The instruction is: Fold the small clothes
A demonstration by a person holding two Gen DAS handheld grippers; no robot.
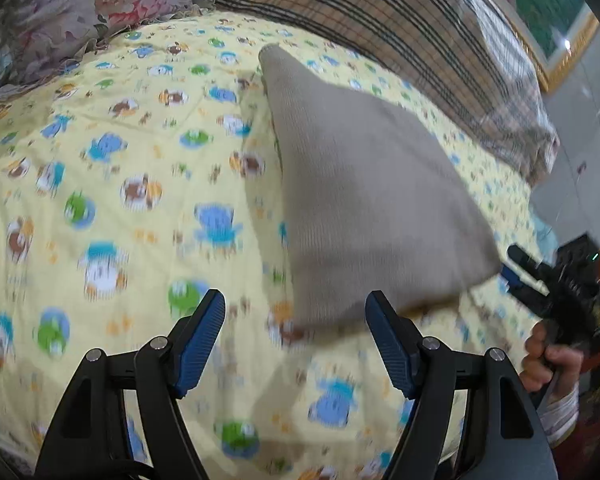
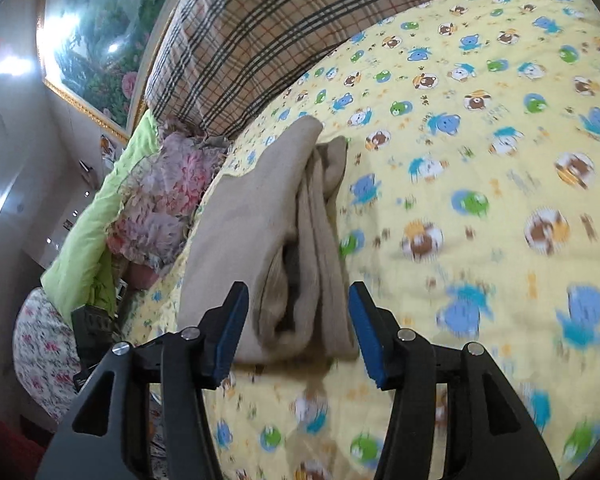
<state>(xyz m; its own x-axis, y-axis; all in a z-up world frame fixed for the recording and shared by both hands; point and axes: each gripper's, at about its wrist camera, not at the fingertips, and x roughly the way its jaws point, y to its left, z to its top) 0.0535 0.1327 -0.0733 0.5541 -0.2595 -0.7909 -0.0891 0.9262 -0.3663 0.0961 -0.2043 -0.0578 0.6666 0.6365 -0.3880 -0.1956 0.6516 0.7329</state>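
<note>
A beige knit garment (image 1: 372,184) lies folded into a flat wedge on the yellow cartoon-print quilt (image 1: 120,200). My left gripper (image 1: 294,300) stands open just short of its near corner, and the pads touch nothing. In the right wrist view the same garment (image 2: 260,216) shows its stacked folded edges. My right gripper (image 2: 298,290) is open at its near end, with the fold showing between the blue pads but not pinched. The right gripper (image 1: 510,266) also appears at the garment's right corner, held by a hand (image 1: 548,360).
A plaid cushion (image 1: 420,28) runs along the far side of the bed, and a floral pillow (image 1: 60,12) lies at the far left. A framed painting (image 2: 100,40) hangs on the wall. A green blanket (image 2: 96,216) and floral bedding (image 2: 160,200) are heaped past the quilt's (image 2: 480,160) edge.
</note>
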